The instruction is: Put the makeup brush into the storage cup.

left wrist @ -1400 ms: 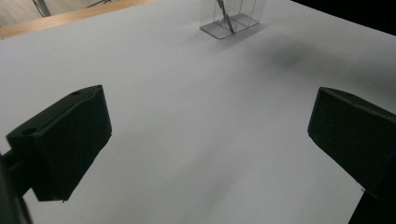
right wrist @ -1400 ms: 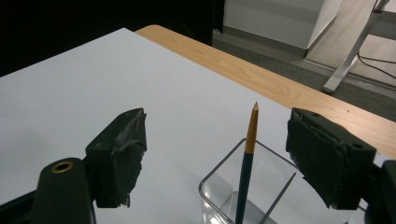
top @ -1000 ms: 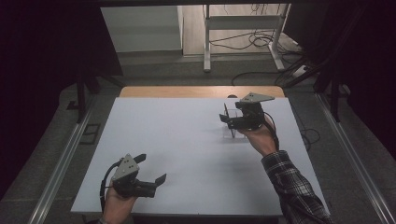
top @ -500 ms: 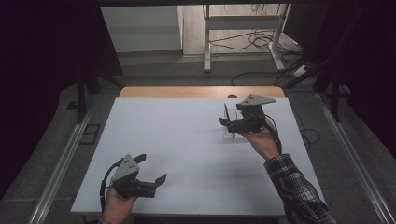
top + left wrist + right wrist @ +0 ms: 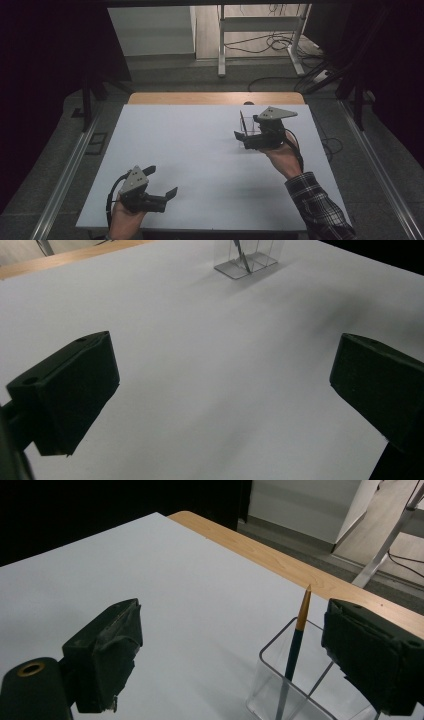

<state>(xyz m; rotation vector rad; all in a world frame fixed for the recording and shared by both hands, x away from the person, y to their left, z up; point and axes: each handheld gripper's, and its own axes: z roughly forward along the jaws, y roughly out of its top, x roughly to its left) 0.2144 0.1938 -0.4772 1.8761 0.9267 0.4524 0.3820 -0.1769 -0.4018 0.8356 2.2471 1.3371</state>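
A clear plastic holder (image 5: pixel 248 127) stands at the right rear of the white tabletop (image 5: pixel 200 150). A dark pencil (image 5: pixel 242 120) leans in it. My right gripper (image 5: pixel 245 134) hovers at the holder, pointing left. In the right gripper view the blue pencil with its orange end (image 5: pixel 299 635) and the holder (image 5: pixel 280 680) sit between the jaws, close to the right one, and neither pad touches them. Those jaws have just been opening and my right gripper (image 5: pixel 230 645) is open. My left gripper (image 5: pixel 161 181) rests open at the near left corner with nothing inside. In its view it (image 5: pixel 227 370) faces the far holder (image 5: pixel 247 260).
A wooden strip (image 5: pixel 215 97) borders the table's far edge. Behind it stand a metal frame (image 5: pixel 260 30) and loose cables (image 5: pixel 280 47) on the floor. Rails run along both sides of the table (image 5: pixel 65 170).
The right hand has drawn back slightly toward the person, leaving the pencil standing in the holder. The left hand has not moved.
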